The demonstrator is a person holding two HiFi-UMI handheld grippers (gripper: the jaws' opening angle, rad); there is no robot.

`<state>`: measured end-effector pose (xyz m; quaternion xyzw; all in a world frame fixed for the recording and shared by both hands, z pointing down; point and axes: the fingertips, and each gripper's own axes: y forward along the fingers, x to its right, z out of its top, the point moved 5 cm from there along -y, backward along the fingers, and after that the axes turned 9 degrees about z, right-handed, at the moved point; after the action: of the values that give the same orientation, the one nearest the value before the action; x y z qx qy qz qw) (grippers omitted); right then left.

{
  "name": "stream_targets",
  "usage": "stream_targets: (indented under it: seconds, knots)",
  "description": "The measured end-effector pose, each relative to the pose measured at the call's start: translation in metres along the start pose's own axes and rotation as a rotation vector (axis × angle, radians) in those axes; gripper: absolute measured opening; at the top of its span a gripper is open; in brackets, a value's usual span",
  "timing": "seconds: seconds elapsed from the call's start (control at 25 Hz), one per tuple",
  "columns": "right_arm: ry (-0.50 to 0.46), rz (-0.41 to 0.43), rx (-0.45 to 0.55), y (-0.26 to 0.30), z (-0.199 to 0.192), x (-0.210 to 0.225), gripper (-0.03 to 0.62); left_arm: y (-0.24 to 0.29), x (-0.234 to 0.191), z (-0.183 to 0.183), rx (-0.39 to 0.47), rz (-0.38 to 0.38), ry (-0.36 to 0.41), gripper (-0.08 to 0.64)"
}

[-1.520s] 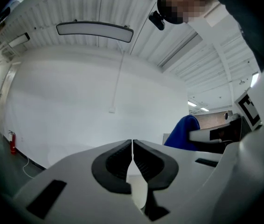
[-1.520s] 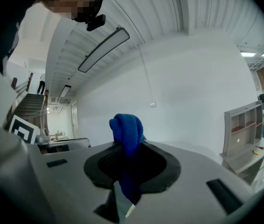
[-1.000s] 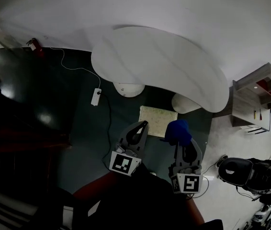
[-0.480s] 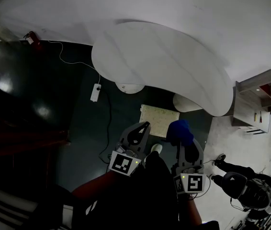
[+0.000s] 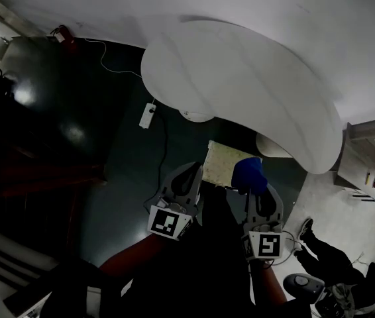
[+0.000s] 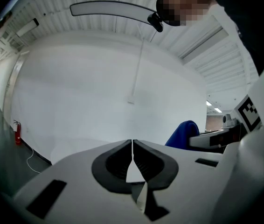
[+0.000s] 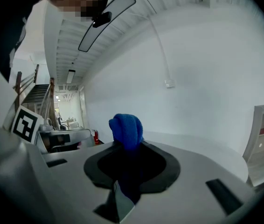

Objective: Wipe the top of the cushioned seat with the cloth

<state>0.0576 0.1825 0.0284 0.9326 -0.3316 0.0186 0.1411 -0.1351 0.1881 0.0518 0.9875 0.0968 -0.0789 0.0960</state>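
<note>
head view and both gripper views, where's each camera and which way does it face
Head view: on the person's head, looking steeply down at the white seat; both forearms, left claw, right claw show.
Left gripper view: on the left claw, facing a white wall past its closed jaws.
Right gripper view: on the right claw, facing that wall; jaws clamp the blue cloth.
Shared: all three show the cloth.

Head view: high above, facing steeply down on the dark floor (image 5: 108, 177) and the curved white table (image 5: 240, 91); the left gripper (image 5: 196, 169) and right gripper (image 5: 252, 191) sit near the bottom edge.
Left gripper view: close behind its own jaws, facing forward toward a white wall (image 6: 85, 87).
Right gripper view: close behind its own jaws, facing the same wall.
Shared: the blue cloth (image 5: 248, 174) appears in all three; each gripper view catches the other gripper at its side.
</note>
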Motion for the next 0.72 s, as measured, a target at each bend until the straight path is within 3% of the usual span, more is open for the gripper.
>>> stream_targets:
  seconds: [0.16,0.28,0.4,0.52,0.72]
  knots:
    - [0.016,0.078,-0.051,0.028,-0.029,0.025,0.092,0.018,0.006,-0.004,0.001,0.056,0.034,0.020]
    - [-0.030,0.144,-0.108,0.056,-0.050,0.036,0.092,0.030,0.001,-0.017,0.003,0.108,0.022,0.020]
    - [-0.010,0.201,-0.170,0.091,-0.082,0.040,0.092,0.042,-0.009,-0.055,-0.073,0.126,-0.011,0.020]
    - [0.040,0.210,-0.224,0.123,-0.120,0.046,0.092,0.056,-0.019,-0.095,-0.128,0.128,-0.019,0.020]
    - [0.112,0.177,-0.298,0.156,-0.179,0.052,0.092,0.069,-0.040,-0.137,-0.145,0.117,-0.020,0.020]
